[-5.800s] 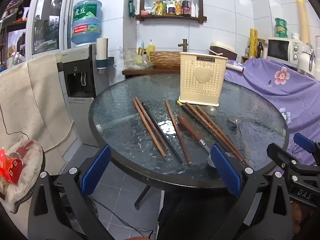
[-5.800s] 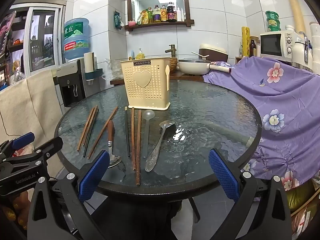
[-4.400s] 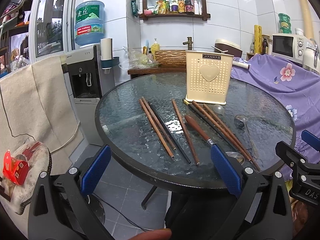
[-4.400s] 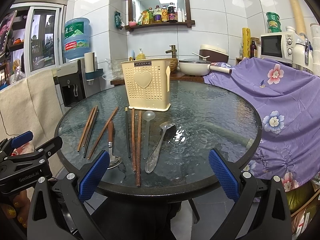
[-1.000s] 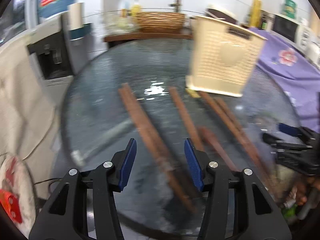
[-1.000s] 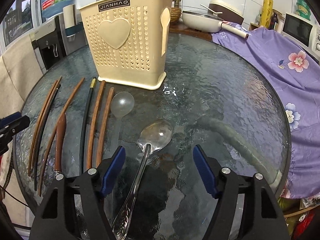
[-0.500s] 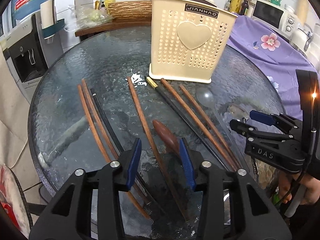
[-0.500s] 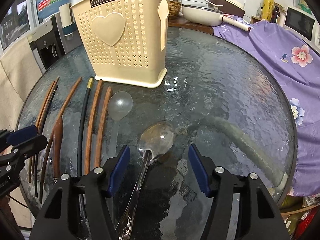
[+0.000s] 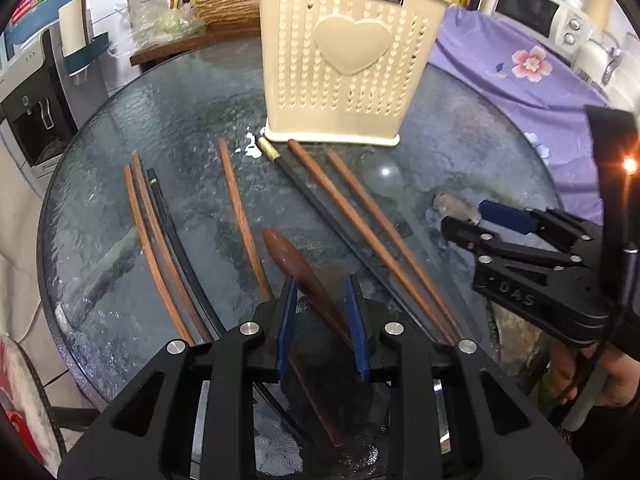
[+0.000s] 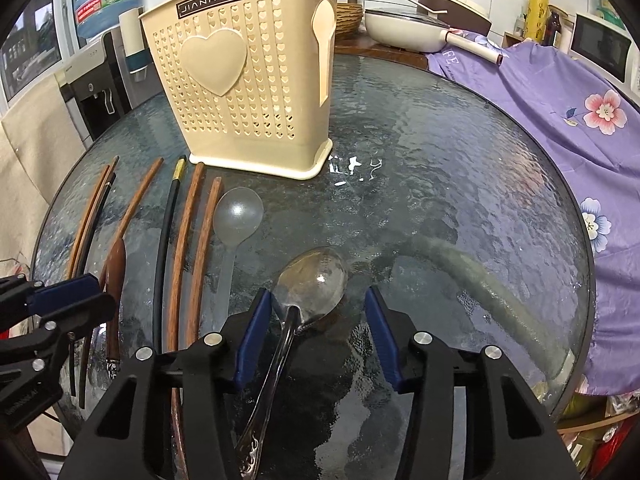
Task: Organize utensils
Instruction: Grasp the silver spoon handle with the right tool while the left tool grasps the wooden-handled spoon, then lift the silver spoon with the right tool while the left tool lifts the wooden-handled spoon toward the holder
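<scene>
A cream utensil holder [image 9: 344,68] [image 10: 248,92] stands on the round glass table [image 9: 188,92]. Several brown and black chopsticks [image 9: 240,208] [image 10: 182,240] lie in front of it. My left gripper [image 9: 322,312] is open, its blue pads either side of a brown wooden-handled utensil [image 9: 296,264] lying on the glass, also in the right wrist view [image 10: 115,276]. My right gripper [image 10: 316,320] is open over a metal spoon [image 10: 312,280], whose handle runs by the left pad. A clear plastic spoon [image 10: 236,220] lies beside it.
A purple floral cloth [image 10: 560,92] covers something on the right. A water dispenser [image 9: 36,92] stands left of the table. A counter with a pan [image 10: 408,28] and basket [image 9: 228,8] lies behind. The table's front edge is close below both grippers.
Both grippers have moved forward and down over the table and narrowed. The left now straddles the wooden-handled utensil, the right hangs over the metal spoon.
</scene>
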